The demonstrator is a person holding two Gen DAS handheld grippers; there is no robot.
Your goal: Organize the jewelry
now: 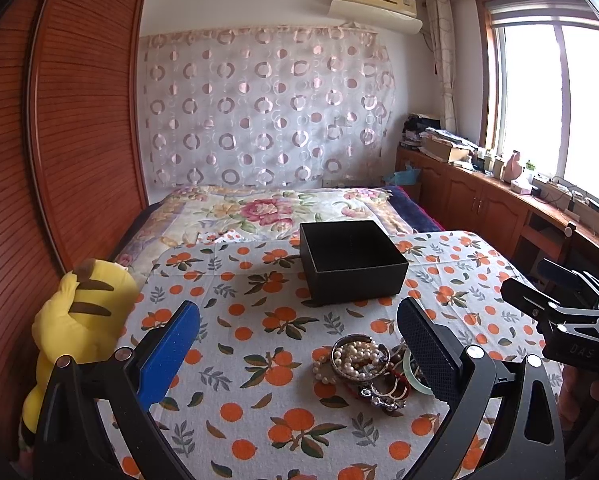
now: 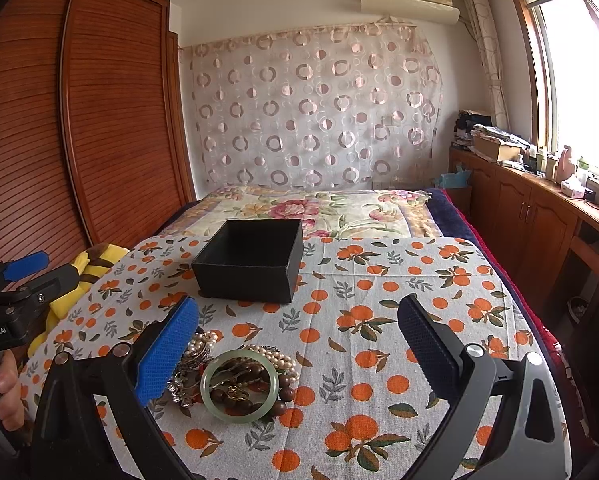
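The jewelry [image 1: 365, 368] lies in a small heap on the orange-print cloth [image 1: 259, 412], on the near side of the black box [image 1: 351, 262] and apart from it. Seen from the left wrist, the left gripper [image 1: 299, 344] is spread wide with nothing between its fingers; the heap sits low between them, close against the right finger [image 1: 427, 348], which hides part of it. Seen from the right wrist, the right gripper [image 2: 299, 344] is likewise spread and holds nothing, and the heap [image 2: 235, 376] lies toward its left finger [image 2: 165, 354], whose blue pad covers the heap's left edge.

A green bangle [image 2: 239, 386] lies flat on top at the near side, its opening facing up, with dark wooden beads [image 2: 255, 390] showing through and around it. Pearl strands [image 2: 277, 356] spill out behind it (more pearls sit coiled inside a metal bangle [image 1: 359, 356], clearest from the left wrist). The heap as a whole runs roughly across the cloth, left to right; single pieces within the tangle are too jumbled to give a direction.

The box stands upright and open, with its mouth up and a dark interior. A yellow plush [image 1: 75, 320] leans at the cloth's left edge.
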